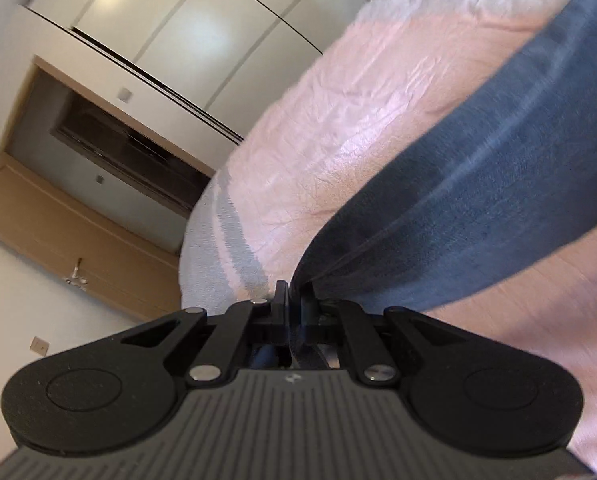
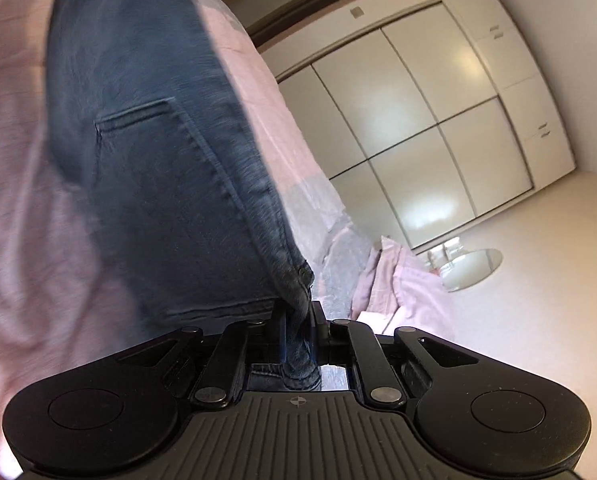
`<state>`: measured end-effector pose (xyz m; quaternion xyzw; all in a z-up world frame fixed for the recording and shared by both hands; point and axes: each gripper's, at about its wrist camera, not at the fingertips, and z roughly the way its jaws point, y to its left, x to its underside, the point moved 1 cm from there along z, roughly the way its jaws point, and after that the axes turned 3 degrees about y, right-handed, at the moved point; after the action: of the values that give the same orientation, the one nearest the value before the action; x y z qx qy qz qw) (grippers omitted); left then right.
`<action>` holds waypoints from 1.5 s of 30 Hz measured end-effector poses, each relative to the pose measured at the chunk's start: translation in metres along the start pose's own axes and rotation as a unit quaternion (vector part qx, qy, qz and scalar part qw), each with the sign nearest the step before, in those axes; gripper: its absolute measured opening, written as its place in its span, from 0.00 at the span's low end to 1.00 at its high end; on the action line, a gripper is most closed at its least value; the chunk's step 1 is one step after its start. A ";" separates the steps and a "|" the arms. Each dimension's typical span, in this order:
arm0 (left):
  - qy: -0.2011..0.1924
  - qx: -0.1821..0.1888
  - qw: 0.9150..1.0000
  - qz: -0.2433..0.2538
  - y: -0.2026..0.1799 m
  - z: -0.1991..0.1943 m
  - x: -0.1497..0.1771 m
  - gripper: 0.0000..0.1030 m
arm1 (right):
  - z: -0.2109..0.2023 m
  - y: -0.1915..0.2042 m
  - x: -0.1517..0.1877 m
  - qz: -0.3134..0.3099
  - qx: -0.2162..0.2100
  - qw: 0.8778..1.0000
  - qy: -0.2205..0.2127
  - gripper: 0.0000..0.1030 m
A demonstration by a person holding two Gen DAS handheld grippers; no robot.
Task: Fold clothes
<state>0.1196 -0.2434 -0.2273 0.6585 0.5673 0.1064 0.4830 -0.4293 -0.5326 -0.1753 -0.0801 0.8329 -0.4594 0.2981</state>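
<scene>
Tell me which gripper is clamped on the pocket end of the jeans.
The right gripper. A stitched back pocket shows on the jeans just past its fingers; the left gripper grips a plain end with only seams.

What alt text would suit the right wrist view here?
The right tongs are shut on the waistband corner of dark blue jeans, whose back pocket faces the camera. The jeans stretch across a pink bedspread, with white wardrobe doors beyond.
</scene>
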 end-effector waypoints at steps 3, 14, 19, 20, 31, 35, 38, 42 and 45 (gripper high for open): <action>0.025 -0.001 0.999 0.027 -0.009 0.055 -0.034 0.05 | 0.050 -0.030 -0.019 0.020 -0.020 1.000 0.014 0.08; 0.068 0.010 0.993 0.091 -0.113 0.234 -0.080 0.05 | 0.257 0.012 -0.028 0.033 -0.118 0.986 0.113 0.08; 0.075 0.007 0.993 0.094 -0.131 0.259 -0.069 0.05 | 0.265 0.021 -0.002 0.062 -0.127 0.983 0.117 0.08; 0.075 0.007 0.994 0.082 -0.129 0.260 -0.068 0.08 | 0.264 0.018 0.002 0.068 -0.129 0.983 0.115 0.09; 0.010 0.004 0.999 -0.038 -0.052 0.197 -0.066 0.49 | 0.239 -0.045 0.012 0.422 -0.189 0.880 0.107 0.45; -0.028 -0.004 0.999 0.024 -0.063 0.161 -0.038 0.55 | 0.187 -0.044 -0.001 0.416 -0.174 0.891 0.061 0.58; -0.054 0.012 0.995 0.077 -0.082 0.143 -0.011 0.63 | 0.150 -0.014 -0.011 0.353 -0.165 0.920 0.040 0.58; -0.097 0.049 0.982 0.157 -0.118 0.123 0.023 0.64 | 0.108 0.047 -0.013 0.238 -0.152 0.959 0.026 0.58; -0.138 0.049 0.955 0.258 -0.163 0.126 0.036 0.62 | 0.095 0.078 -0.008 0.195 -0.148 0.969 0.020 0.58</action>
<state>0.1132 -0.2955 -0.4295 0.8138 0.3104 0.1080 0.4793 -0.3577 -0.5536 -0.2732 0.0498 0.8968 -0.2657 0.3503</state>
